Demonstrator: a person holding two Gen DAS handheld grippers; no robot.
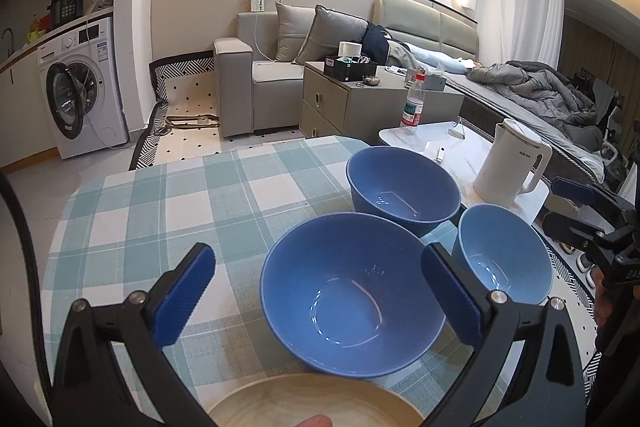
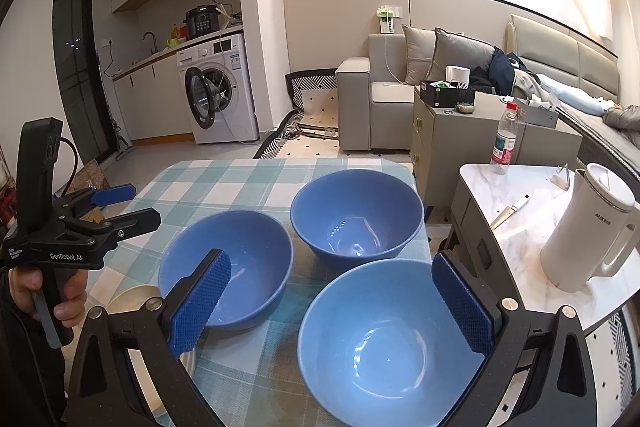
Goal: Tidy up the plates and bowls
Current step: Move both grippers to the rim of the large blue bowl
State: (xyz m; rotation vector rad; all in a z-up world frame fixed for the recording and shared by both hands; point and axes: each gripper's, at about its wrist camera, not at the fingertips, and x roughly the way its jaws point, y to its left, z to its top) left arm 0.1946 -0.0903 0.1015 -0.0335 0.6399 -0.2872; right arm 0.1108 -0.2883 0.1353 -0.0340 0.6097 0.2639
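Note:
Three bowls stand on the checked tablecloth [image 1: 160, 211]. In the left wrist view my left gripper [image 1: 320, 293] is open, its blue pads either side of the near dark blue bowl [image 1: 352, 307], above its rim. A second dark blue bowl [image 1: 404, 187] sits behind it and a light blue bowl [image 1: 504, 259] to the right. A beige plate [image 1: 312, 407] lies at the bottom edge. In the right wrist view my right gripper [image 2: 332, 303] is open over the light blue bowl [image 2: 392, 347]. The dark blue bowls [image 2: 228, 267] [image 2: 356, 215] and the plate [image 2: 132, 299] show there too.
A white kettle [image 2: 588, 231], a knife [image 2: 512, 207] and a water bottle [image 2: 505, 139] stand on a marble side table [image 2: 520, 239] right of the cloth. Each gripper appears in the other's view: right gripper [image 1: 550, 203], left gripper [image 2: 146, 203] held by a hand [image 2: 68, 299].

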